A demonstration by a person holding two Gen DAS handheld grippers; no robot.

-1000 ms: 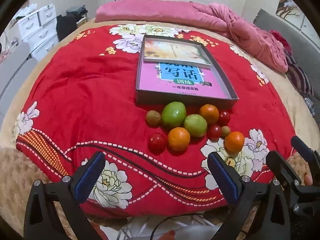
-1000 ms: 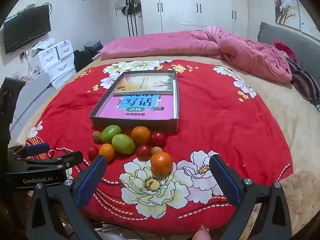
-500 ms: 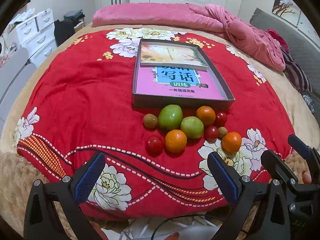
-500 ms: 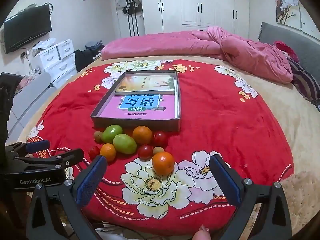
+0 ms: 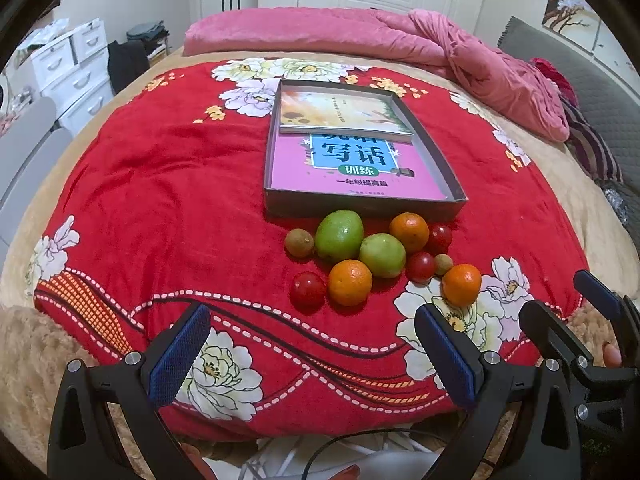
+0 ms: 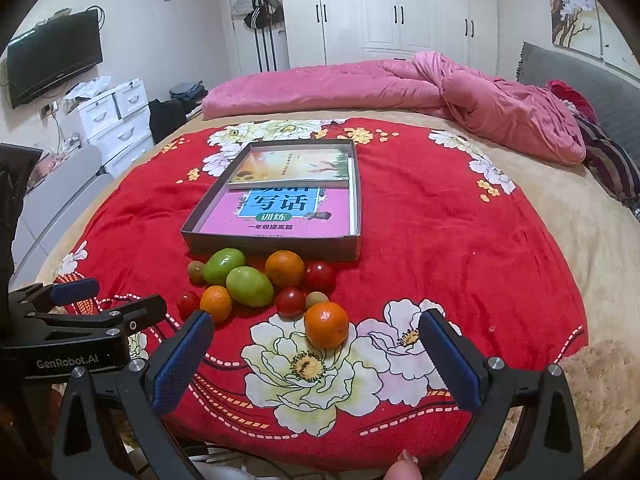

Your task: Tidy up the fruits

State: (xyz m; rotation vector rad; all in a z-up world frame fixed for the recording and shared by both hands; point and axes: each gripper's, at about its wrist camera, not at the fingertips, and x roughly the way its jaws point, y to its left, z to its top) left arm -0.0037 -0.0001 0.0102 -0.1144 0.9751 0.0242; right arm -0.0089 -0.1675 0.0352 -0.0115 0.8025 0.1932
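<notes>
A cluster of fruit lies on the red floral blanket (image 5: 160,200) just in front of a shallow grey box (image 5: 362,205). Two green fruits (image 5: 339,235), three oranges (image 5: 349,282), red tomatoes (image 5: 307,289) and small brownish fruits (image 5: 299,242) make up the cluster. The nearest orange (image 6: 326,324) sits apart on a white flower. The box (image 6: 272,245) holds a pink book (image 6: 276,216) and a second book (image 6: 292,164). My left gripper (image 5: 312,354) is open near the blanket's front edge, short of the fruit. My right gripper (image 6: 316,362) is open too, the nearest orange just beyond its fingertips.
A rumpled pink duvet (image 6: 460,92) lies across the far side of the bed. White drawers (image 6: 116,116) and a wall television (image 6: 56,56) stand at the left. White wardrobes (image 6: 400,8) fill the back wall. Cables (image 5: 360,452) hang below the blanket's front edge.
Both wrist views have tilted up and pulled back slightly, so the fruit and box sit a little lower and more of the room shows. The fruit has not moved; both grippers stay open.
</notes>
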